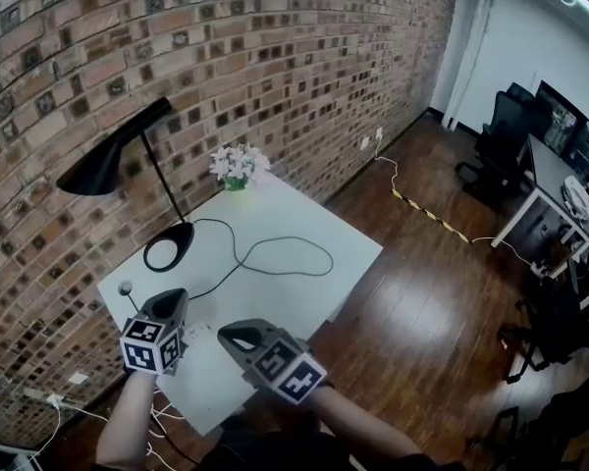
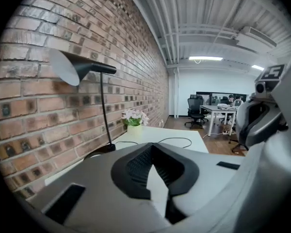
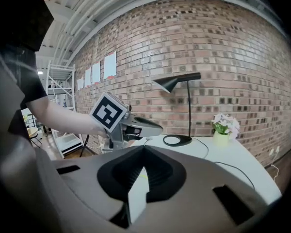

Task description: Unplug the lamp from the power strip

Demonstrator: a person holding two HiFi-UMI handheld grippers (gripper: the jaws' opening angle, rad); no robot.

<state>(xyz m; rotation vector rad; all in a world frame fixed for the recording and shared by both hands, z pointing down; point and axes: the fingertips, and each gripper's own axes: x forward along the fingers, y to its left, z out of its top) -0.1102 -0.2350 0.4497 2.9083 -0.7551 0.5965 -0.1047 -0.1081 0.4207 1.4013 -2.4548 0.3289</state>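
The black lamp stands on the white table (image 1: 314, 224), with its base (image 1: 167, 253) near the brick wall and its shade (image 1: 103, 170) overhanging the left edge. Its black cord (image 1: 275, 253) loops across the table and runs back towards my left gripper (image 1: 175, 297). That gripper hovers over the table's near left end, shut and holding nothing. A pale block, perhaps the power strip (image 1: 198, 334), lies between the two grippers. The plug is hidden. My right gripper (image 1: 226, 334) is beside it over the near edge, jaws together and holding nothing. The right gripper view shows the lamp (image 3: 184, 106) beyond the left gripper (image 3: 157, 126).
A small pot of white flowers (image 1: 238, 170) sits at the table's far corner by the wall. A small round object (image 1: 126, 287) lies at the left edge. Wooden floor (image 1: 422, 292) lies to the right, with desks and office chairs (image 1: 506, 135) farther off. Cables (image 1: 59, 400) run along the wall base.
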